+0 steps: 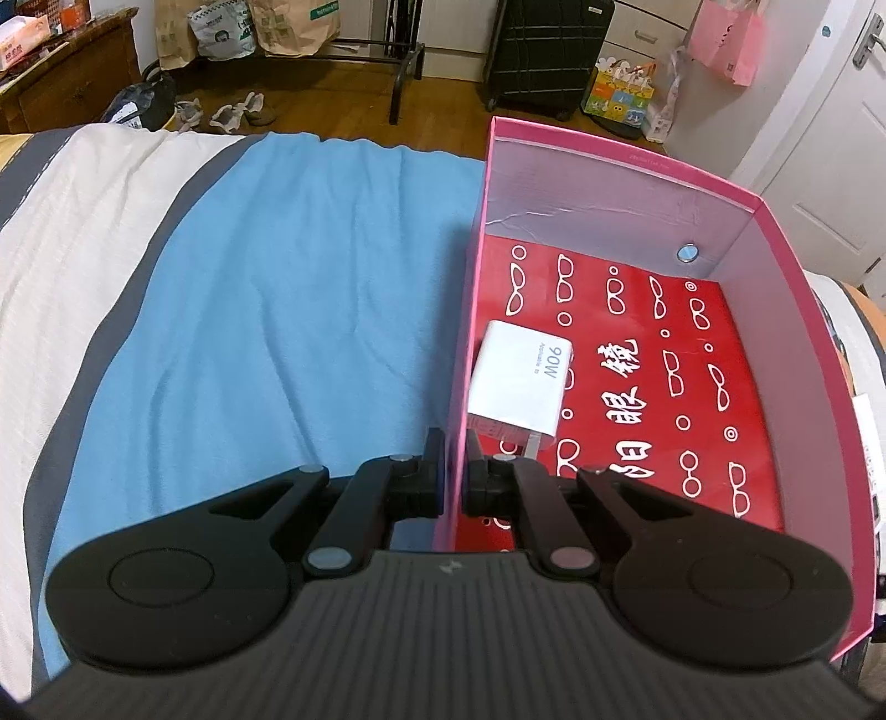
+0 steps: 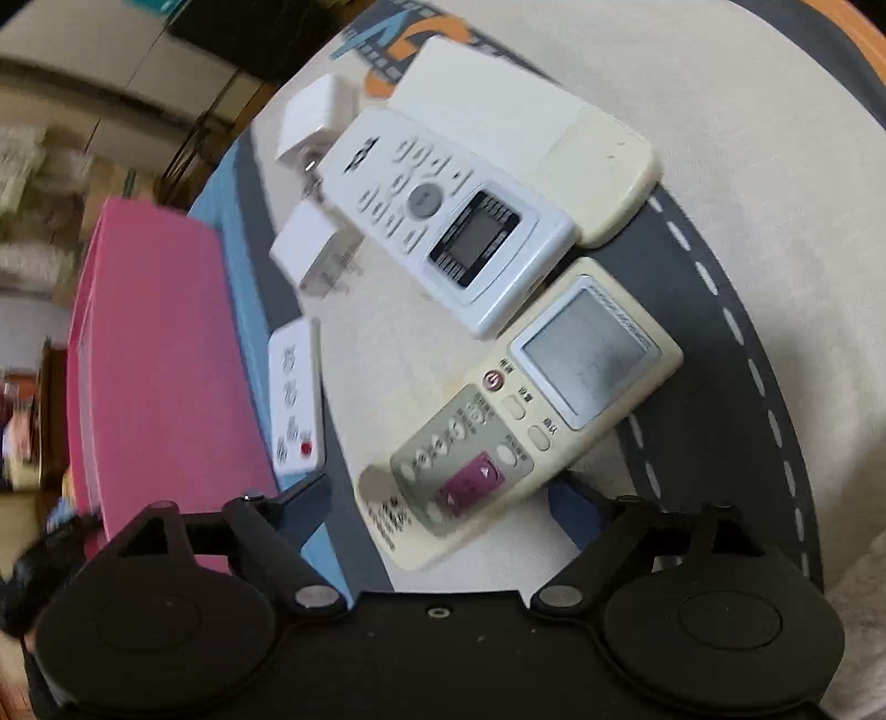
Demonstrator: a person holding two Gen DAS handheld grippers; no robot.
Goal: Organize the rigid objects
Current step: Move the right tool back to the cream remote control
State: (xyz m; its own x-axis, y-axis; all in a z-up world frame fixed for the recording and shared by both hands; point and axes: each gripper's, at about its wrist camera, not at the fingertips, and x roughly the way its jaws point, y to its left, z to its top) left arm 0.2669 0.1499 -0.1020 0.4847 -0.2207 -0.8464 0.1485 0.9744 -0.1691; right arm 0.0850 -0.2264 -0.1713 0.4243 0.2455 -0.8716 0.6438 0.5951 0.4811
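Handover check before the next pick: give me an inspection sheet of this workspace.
Surface: bed with a blue towel spread on it.
Job's things: pink box holds one white charger; cream remote, white remote, small remote, two plug adapters lie outside.
Clutter: nothing seen.
Grippers: left gripper shut on the box's wall; right gripper open, straddling the cream remote's end.
Cables: nothing seen.
Surroundings: suitcase, paper bags, shoes.

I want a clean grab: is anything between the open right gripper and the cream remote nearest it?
Nothing visible. The right gripper stands open, its fingers either side of the cream remote's near end. The white remote lies beyond it.
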